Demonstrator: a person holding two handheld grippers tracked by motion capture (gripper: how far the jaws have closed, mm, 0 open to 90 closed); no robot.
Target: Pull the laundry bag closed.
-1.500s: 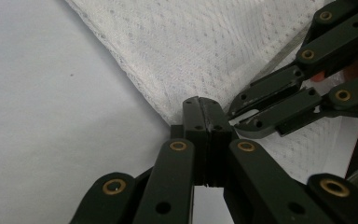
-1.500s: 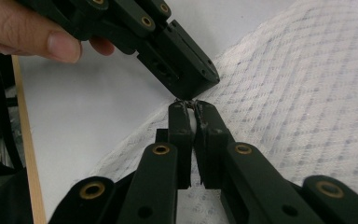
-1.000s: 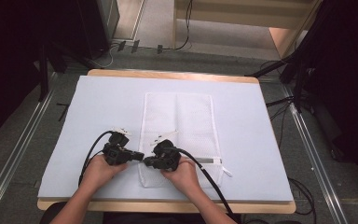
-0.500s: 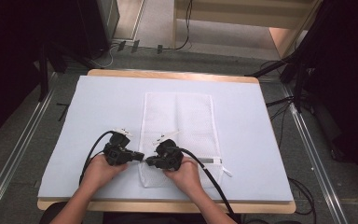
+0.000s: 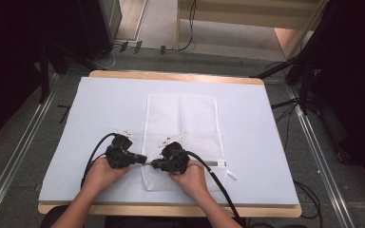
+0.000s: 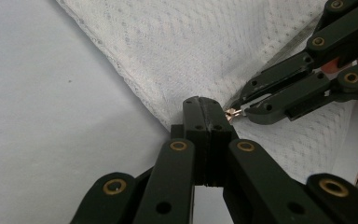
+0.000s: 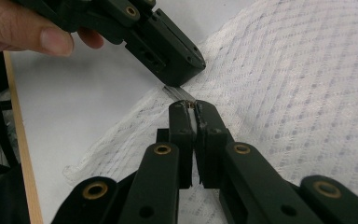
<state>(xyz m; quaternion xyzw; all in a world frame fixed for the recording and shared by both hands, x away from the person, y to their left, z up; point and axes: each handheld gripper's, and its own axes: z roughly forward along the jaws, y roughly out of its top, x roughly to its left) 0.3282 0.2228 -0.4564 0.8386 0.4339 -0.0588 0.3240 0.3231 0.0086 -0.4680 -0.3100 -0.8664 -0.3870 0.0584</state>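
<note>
Two grippers meet at the near left corner of a white mesh laundry bag that lies flat along the middle of a pale blue mat on the table. The left gripper has its jaws pressed together on the bag's edge at that corner, pinning the fabric. The right gripper has its jaws nearly closed on a small coppery zipper pull, which sits just beside the left jaws' tips.

Judging by this, the grasping part of the work looks done: one claw anchors the bag, the other has the pull. A short strip of zipper tape shows between the two tools, so the slider appears to sit at the very end of its track. Whether that end is the open or the closed one cannot be told. What seems left is the whole run of the zipper along the bag's near edge, with the anchoring hold kept firm.
</note>
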